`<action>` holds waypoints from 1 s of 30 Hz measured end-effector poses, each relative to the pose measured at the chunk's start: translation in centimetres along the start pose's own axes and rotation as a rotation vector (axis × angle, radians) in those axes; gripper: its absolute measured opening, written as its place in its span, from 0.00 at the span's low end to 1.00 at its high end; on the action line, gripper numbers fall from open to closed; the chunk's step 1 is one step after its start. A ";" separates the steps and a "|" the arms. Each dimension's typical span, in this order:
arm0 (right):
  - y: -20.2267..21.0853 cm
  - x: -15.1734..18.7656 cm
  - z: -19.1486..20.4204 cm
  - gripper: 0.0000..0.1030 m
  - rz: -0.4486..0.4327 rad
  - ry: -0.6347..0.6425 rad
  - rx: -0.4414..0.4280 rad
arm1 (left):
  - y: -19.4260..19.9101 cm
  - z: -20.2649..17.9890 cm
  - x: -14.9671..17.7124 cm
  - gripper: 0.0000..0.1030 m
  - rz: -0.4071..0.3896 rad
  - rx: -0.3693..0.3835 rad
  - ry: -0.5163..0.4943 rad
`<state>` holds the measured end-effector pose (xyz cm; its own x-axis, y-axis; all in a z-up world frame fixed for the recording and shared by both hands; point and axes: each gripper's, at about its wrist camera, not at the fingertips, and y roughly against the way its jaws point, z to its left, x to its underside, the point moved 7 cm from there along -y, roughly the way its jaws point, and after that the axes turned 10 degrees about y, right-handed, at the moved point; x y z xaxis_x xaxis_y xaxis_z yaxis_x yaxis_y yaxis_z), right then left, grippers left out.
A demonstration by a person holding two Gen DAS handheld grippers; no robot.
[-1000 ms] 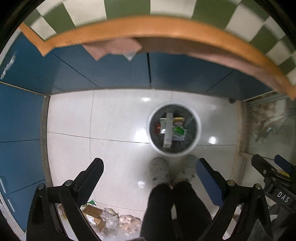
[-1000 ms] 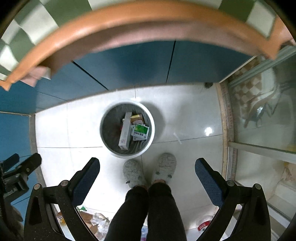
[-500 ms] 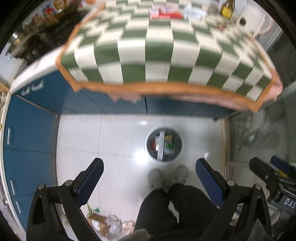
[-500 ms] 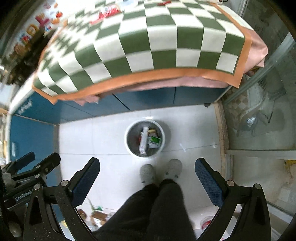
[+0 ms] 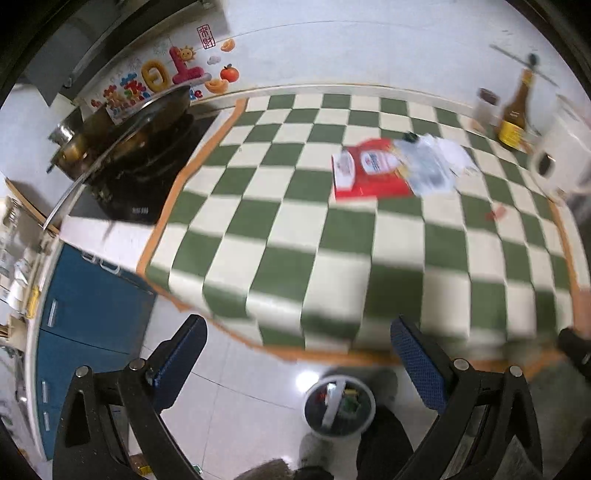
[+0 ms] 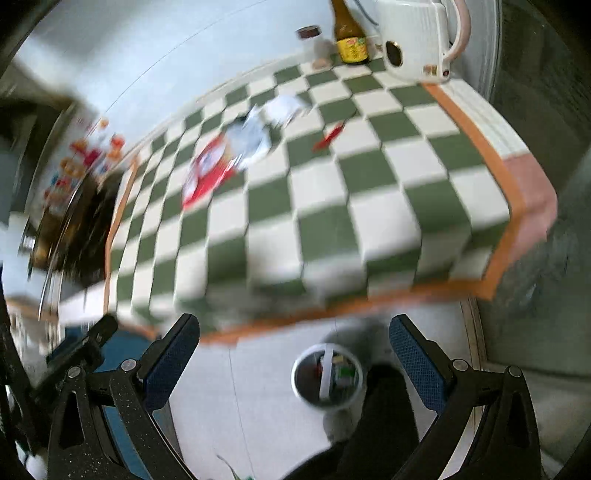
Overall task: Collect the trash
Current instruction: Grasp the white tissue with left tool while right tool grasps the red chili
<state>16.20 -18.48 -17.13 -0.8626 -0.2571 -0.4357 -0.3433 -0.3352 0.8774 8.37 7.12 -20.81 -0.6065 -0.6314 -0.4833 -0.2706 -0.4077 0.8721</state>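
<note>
A red and white package [image 5: 369,171] lies on the green-and-white checked cloth [image 5: 332,236], with crumpled clear and white wrappers [image 5: 432,162] beside it and a small red scrap [image 5: 496,213] to the right. They also show in the right wrist view: package [image 6: 207,168], wrappers [image 6: 255,138], scrap [image 6: 328,136]. A white trash bin [image 5: 339,406] with trash inside stands on the floor below; it also shows in the right wrist view [image 6: 327,376]. My left gripper [image 5: 299,354] and right gripper [image 6: 293,350] are both open and empty, held above the floor in front of the counter.
A wok on a black stove [image 5: 136,147] stands left of the cloth. A brown bottle [image 5: 515,118] and a white kettle [image 6: 417,33] stand at the back right. Blue cabinets [image 5: 85,317] are below. The person's legs [image 6: 376,424] stand beside the bin.
Both grippers have risen and tilted up from looking down at the bin to facing the countertop. The bin has shrunk to the bottom of both views. Both stay open.
</note>
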 end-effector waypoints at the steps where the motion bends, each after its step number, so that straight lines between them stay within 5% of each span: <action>1: -1.3 -2.8 -1.3 1.00 0.002 -0.024 0.005 | -1.3 -1.3 -1.7 0.99 0.009 -0.019 0.015; 4: -5.8 -9.9 -4.8 0.99 0.009 -0.085 0.035 | -3.8 -3.9 -4.5 0.99 0.029 -0.066 0.037; 8: -12.8 -15.8 -8.3 0.70 0.086 -0.130 0.065 | -7.7 -7.9 -7.4 0.99 0.076 -0.118 0.030; 12: -18.7 -19.5 -9.2 0.56 0.138 -0.074 0.118 | -10.7 -11.5 -9.2 0.99 0.137 -0.124 0.026; 17: -21.2 -21.9 -7.2 0.04 0.135 0.166 0.228 | -12.5 -16.7 -11.2 0.99 0.175 -0.077 -0.004; 20: -21.9 -23.3 -7.9 0.01 0.118 0.266 0.260 | -13.5 -20.9 -12.6 0.98 0.218 0.004 -0.034; 27: -22.3 -26.9 -15.8 0.01 0.118 0.158 0.263 | -16.3 -31.3 -16.0 0.89 0.282 0.191 -0.092; 30: -23.0 -27.3 -18.3 0.01 0.129 0.117 0.268 | -18.9 -33.7 -16.4 0.61 0.340 0.183 -0.128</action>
<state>54.49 -20.37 -29.09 -0.8620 -0.3898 -0.3239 -0.3330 -0.0461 0.9418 48.64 2.93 -31.96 -0.7694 -0.6181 -0.1614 -0.1603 -0.0579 0.9854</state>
